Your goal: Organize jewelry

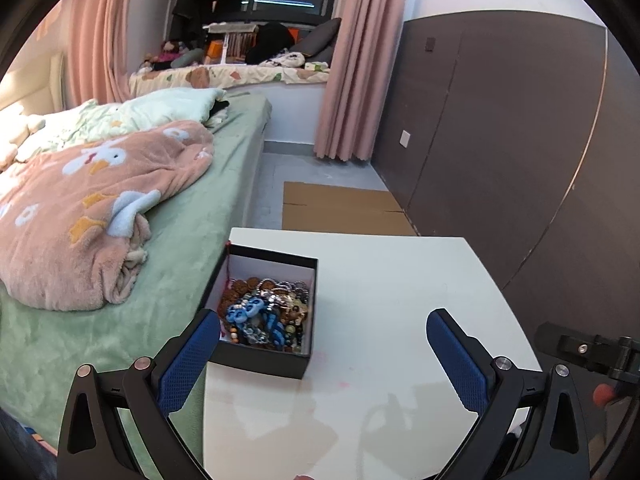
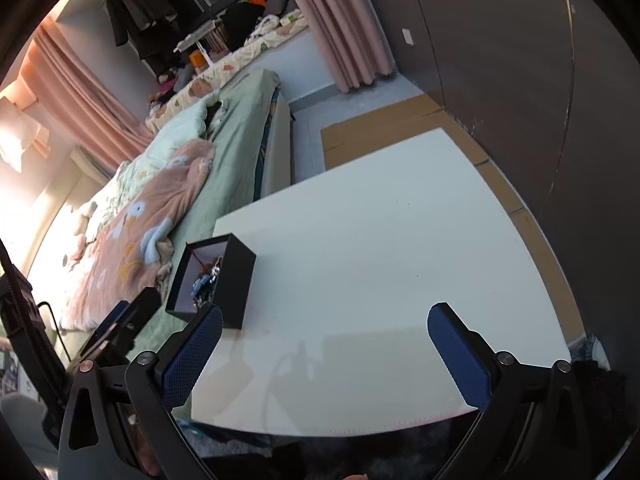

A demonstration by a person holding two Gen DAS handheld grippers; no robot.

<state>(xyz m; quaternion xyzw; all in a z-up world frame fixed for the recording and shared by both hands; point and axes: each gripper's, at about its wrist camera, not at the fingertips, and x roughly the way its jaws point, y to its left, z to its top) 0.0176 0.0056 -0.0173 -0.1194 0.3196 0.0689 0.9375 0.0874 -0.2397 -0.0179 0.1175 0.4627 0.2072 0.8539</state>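
Note:
A black square box with a white inside sits on the white table near its left edge. It holds a heap of jewelry: brown beads, blue pieces and shiny metal bits. My left gripper hovers just before the box, open, with nothing between its blue pads. In the right wrist view the same box stands at the left, with the jewelry just visible inside. My right gripper is open wide over bare tabletop, to the right of the box, holding nothing.
A bed with a green sheet and a pink blanket touches the table's left side. Flat cardboard lies on the floor beyond the table. A dark wall panel runs along the right. The other gripper's black frame shows at the right edge.

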